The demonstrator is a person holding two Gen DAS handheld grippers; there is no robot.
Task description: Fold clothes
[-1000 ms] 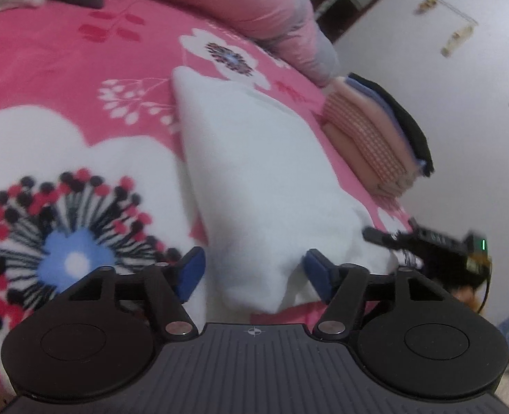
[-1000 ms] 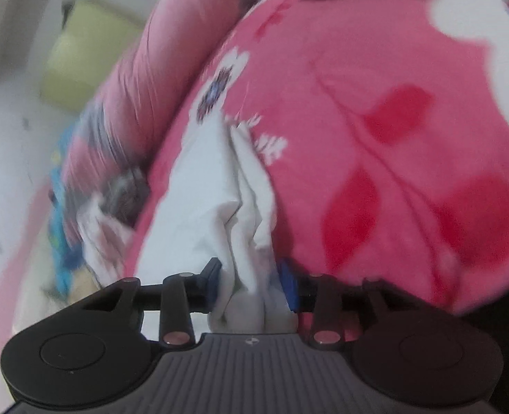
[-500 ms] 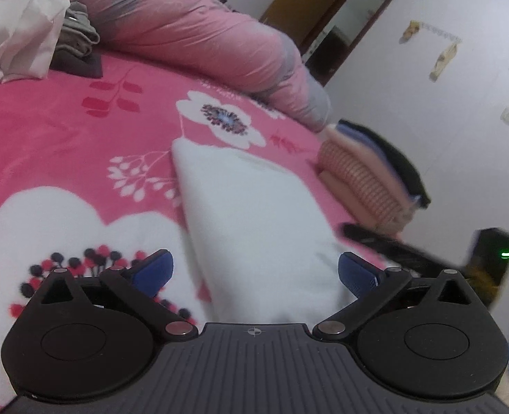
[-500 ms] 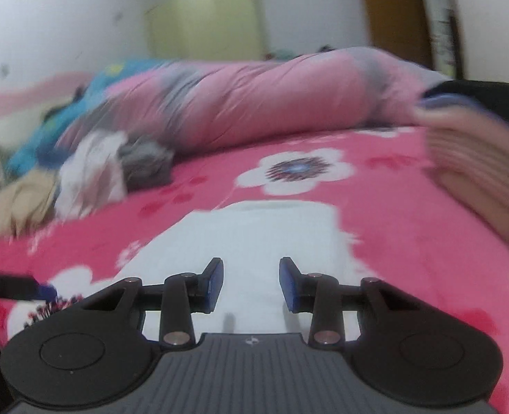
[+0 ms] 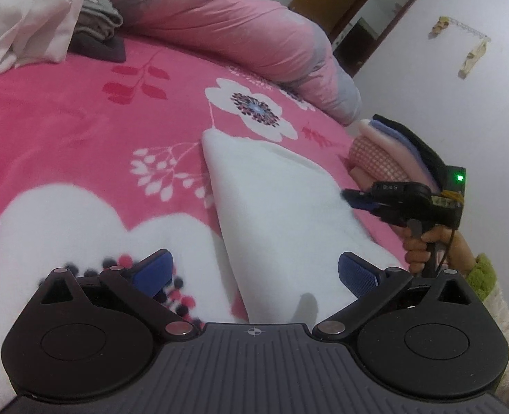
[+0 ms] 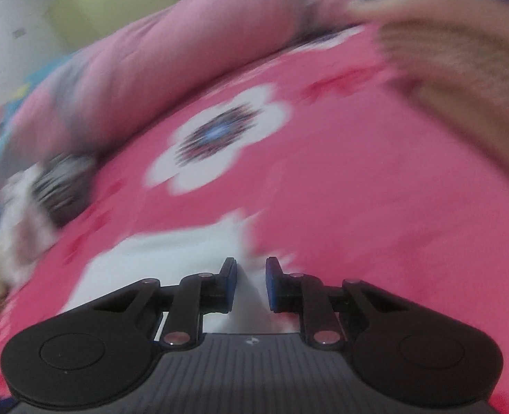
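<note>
Since a second ago, left gripper (image 5: 252, 272) has spread fully and released the folded white garment (image 5: 282, 214), which lies flat on the pink floral blanket (image 5: 82, 131). Right gripper (image 6: 249, 281) is closing, empty, over the garment's edge.

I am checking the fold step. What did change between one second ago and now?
The left claw opened wide around the white garment. The right claw let go of the bunched white cloth, swung to the garment's edge, and is closing, gripping nothing. The garment and folded stack stayed on the bed.
</note>
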